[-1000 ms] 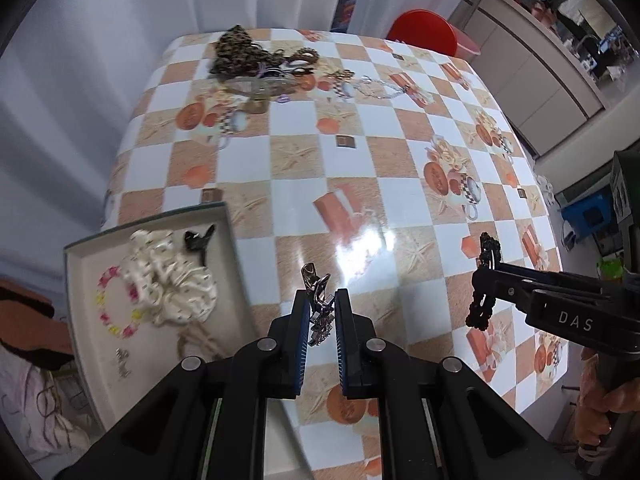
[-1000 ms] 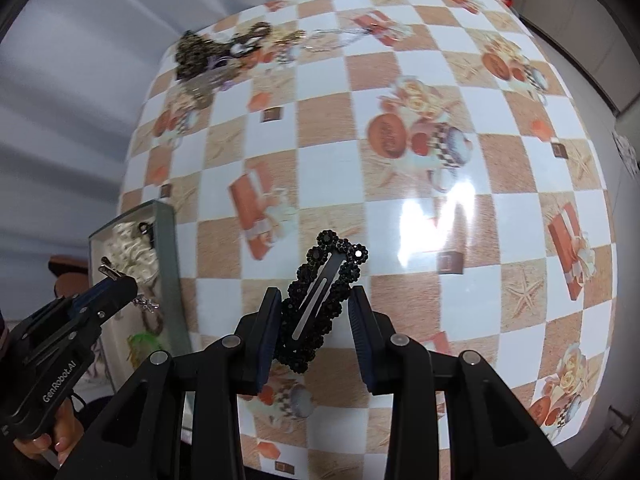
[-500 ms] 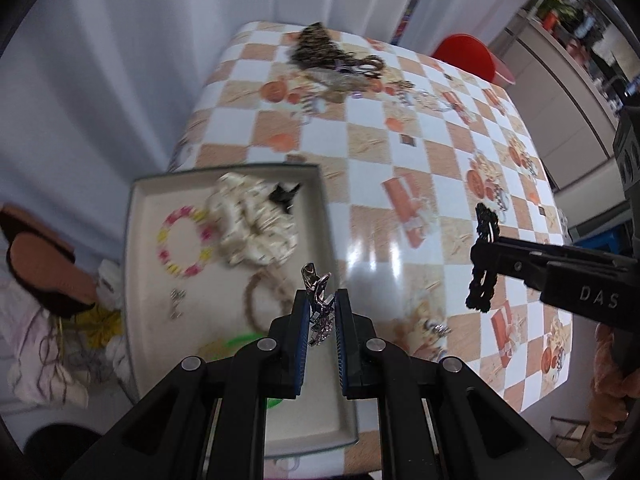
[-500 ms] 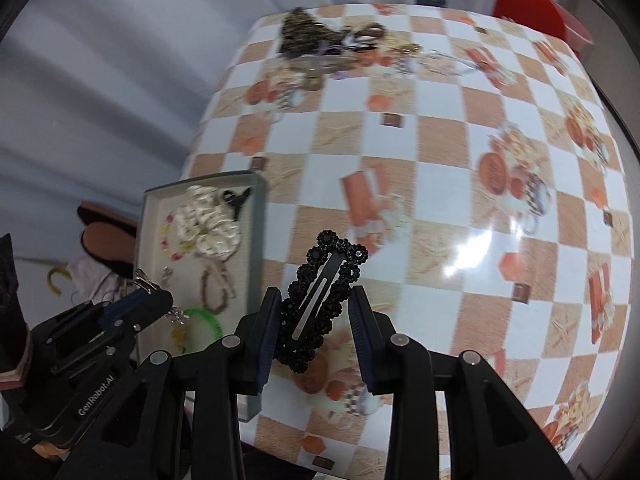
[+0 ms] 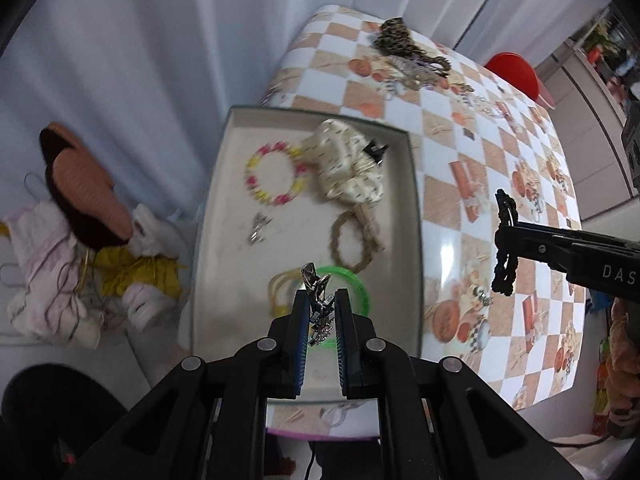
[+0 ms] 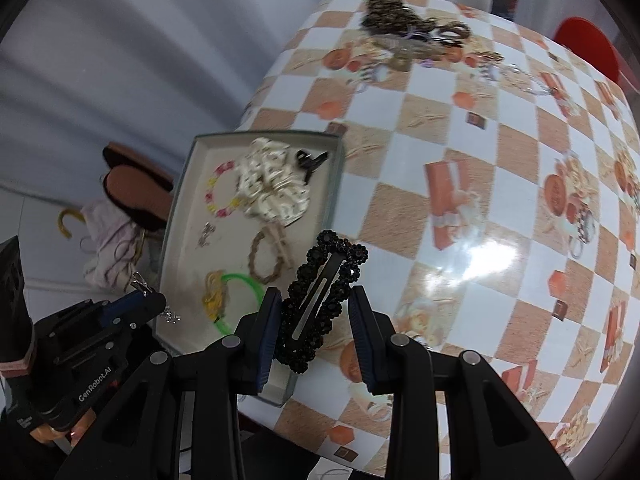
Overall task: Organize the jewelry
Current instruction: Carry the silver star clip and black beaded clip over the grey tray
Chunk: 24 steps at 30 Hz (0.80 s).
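Jewelry is being sorted from the table (image 6: 460,168) into the tray (image 5: 224,184), and both grippers are being held over the tray's near end with a piece each. The left gripper (image 5: 320,316) is nearly closed on a small silver piece (image 5: 316,284), which looks like an earring or a charm; it is too small to name for sure. The narrow grip is probably being used because the piece is thin and would slip from wider jaws. It is being held above the green ring (image 5: 356,284), over a part of the tray where less is lying. The right gripper (image 6: 314,316) is partly closed on a black clip (image 6: 320,300), which is being pinched across its width, so that the long side is sticking out forward and can be laid flat. The clip is being held over the tray's near right edge, not yet inside it. In the tray a scrunchie (image 5: 348,172), a bead bracelet (image 5: 274,178) and a braided ring (image 5: 352,240) are already lying apart, likely so that nothing is tangled. A pile of chains (image 6: 400,28) is waiting at the far end of the table, so much of the task seems to be left. Both pieces are probably being brought for release, and a free spot should be chosen for each.
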{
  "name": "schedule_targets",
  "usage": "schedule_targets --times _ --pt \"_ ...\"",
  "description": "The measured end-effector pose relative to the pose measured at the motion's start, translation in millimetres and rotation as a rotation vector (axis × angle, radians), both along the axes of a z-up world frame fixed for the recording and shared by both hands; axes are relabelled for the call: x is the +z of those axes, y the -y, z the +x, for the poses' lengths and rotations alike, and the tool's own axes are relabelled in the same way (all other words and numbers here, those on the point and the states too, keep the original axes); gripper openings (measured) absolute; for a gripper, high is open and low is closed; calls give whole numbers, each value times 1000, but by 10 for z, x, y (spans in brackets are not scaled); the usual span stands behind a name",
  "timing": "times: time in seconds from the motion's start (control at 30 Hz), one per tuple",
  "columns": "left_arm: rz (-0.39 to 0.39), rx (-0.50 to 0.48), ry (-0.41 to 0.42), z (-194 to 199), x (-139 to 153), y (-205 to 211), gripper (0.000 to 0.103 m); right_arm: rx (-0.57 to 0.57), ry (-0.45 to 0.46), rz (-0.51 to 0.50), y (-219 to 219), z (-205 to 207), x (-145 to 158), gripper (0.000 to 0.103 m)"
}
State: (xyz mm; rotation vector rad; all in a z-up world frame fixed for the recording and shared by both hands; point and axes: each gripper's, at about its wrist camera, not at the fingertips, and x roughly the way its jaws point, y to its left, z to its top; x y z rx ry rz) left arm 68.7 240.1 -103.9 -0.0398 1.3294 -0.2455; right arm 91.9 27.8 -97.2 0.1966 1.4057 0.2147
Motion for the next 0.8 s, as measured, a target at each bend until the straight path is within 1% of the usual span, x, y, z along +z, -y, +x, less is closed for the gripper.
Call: schedule_targets --times 0.2,0.43,0.8 --pt "4 36 -32 -118 -95 -136 16 60 -18 -1 -168 -37 -55 37" --pt "3 56 -53 -195 -194 -192 16 110 -32 -3 -308 -53 -93 37" --pt "11 86 -79 -205 -357 -267 16 145 -61 -3 -435 -44 -221 37"
